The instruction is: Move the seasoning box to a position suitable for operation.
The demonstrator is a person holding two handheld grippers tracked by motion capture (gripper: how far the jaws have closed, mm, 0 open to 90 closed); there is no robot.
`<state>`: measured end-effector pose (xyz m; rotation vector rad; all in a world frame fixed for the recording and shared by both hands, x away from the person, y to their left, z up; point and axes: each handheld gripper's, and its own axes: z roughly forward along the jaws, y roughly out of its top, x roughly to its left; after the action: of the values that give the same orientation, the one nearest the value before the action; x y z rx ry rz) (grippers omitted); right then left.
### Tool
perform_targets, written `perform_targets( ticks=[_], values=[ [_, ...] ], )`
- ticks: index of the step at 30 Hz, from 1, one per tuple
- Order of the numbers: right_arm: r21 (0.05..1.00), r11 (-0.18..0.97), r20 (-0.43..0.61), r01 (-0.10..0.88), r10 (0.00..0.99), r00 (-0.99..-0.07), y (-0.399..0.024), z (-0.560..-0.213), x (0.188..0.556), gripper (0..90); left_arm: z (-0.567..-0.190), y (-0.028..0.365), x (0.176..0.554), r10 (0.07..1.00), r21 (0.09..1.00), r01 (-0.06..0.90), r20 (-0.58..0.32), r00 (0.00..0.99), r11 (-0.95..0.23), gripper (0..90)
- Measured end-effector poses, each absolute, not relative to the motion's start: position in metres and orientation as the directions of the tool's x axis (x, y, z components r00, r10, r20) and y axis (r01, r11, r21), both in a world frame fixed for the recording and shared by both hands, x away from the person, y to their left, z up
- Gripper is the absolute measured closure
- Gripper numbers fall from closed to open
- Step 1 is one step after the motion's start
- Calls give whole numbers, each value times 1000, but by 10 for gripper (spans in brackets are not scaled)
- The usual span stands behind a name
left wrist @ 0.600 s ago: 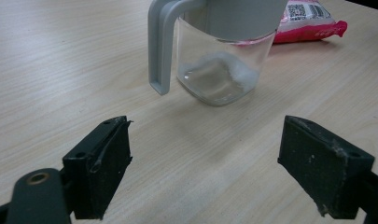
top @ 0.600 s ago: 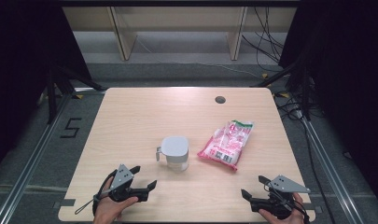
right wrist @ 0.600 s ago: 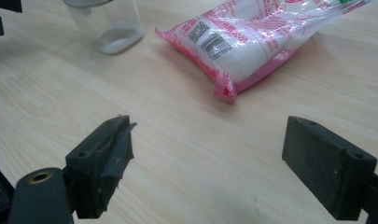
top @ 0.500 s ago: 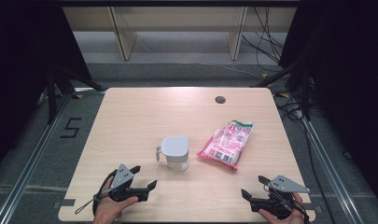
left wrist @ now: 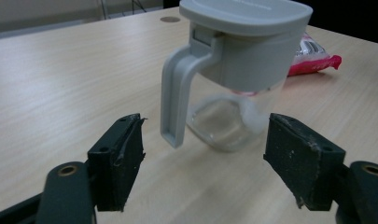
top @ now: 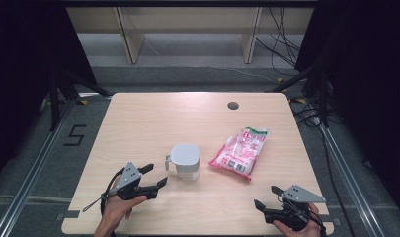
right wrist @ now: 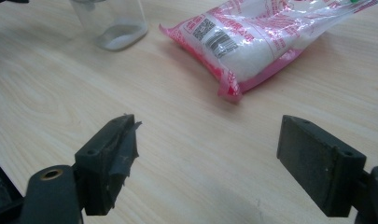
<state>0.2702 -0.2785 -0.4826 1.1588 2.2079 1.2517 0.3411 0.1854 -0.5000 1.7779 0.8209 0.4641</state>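
The clear jug (top: 184,161) with a grey lid stands in the middle of the counter (top: 153,118). The pink bag (top: 240,152) lies just beside it. The left tongs (top: 155,176) are open, near the jug's handle. The right tongs (top: 266,197) are open too, holding nothing.

Jug (top: 184,160) left of bag (top: 240,152) — on table (top: 153,118)
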Motion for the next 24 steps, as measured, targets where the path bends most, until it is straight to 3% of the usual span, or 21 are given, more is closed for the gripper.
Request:
perform_targets(
  ticks=[3, 8, 24],
  values=[
    [831, 275, 87, 484, 795, -601, -279, -482, 270, 214, -499, 185, 347, 722, 930, 301, -60, 689, -209, 301],
    [826, 271, 100, 494, 792, -602, -277, -483, 271, 218, -501, 180, 369, 661, 946, 291, -128, 739, -142, 352],
    [815, 286, 100, 504, 788, -608, -276, -485, 272, 226, -493, 175, 385, 589, 941, 262, -91, 803, -212, 537]
  ],
)
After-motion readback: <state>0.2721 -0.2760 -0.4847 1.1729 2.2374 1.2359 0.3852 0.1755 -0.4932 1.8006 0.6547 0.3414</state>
